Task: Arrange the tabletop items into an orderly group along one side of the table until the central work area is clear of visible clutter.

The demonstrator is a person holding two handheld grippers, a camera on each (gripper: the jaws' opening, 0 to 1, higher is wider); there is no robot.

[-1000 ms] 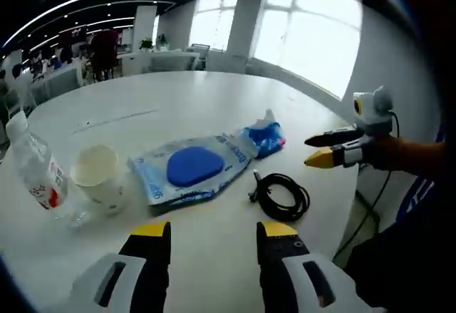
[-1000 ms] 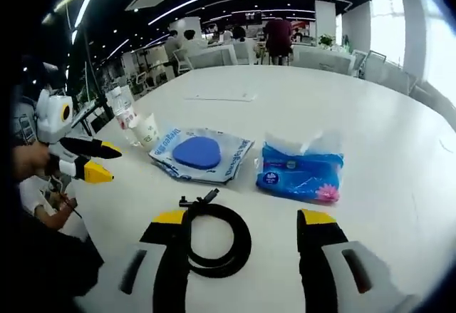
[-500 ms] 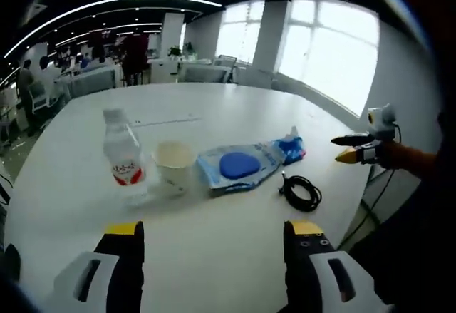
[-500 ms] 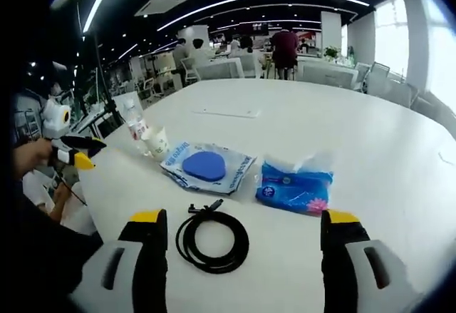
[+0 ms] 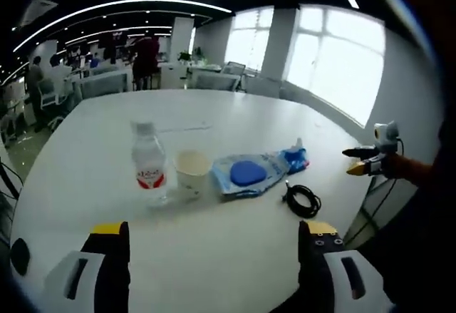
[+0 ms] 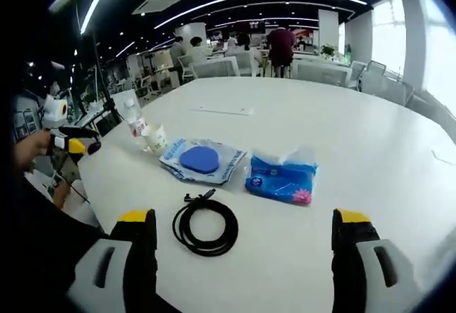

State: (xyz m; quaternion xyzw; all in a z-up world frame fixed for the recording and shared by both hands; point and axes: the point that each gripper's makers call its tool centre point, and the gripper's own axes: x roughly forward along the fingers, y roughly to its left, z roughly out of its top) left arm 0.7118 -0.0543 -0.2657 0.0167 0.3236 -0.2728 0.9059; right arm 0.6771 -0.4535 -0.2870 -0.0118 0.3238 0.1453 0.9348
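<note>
A row of items lies along the near side of the white round table [image 5: 235,120]: a clear water bottle [image 5: 148,163] with a red label, a paper cup [image 5: 191,172], a plastic pack with a blue oval patch [image 5: 248,174], a blue tissue pack [image 5: 296,159] and a coiled black cable [image 5: 302,200]. My left gripper [image 5: 214,231] is open, well short of them. My right gripper [image 6: 244,220] is open just before the cable [image 6: 205,225], with the tissue pack [image 6: 279,177], the blue-patch pack [image 6: 201,160], cup [image 6: 155,139] and bottle [image 6: 135,121] beyond. Each gripper shows at the edge of the other's view [image 5: 365,162] [image 6: 71,142].
A thin flat strip [image 6: 221,110] lies farther in on the table. The table's far side [image 6: 342,106] is bare. Chairs, desks and people [image 6: 281,45] fill the office behind. Large windows [image 5: 335,70] stand to one side.
Both cameras have pulled back from the table, so the items look smaller and farther. The jaws of both grippers stand wider apart. The items have not moved.
</note>
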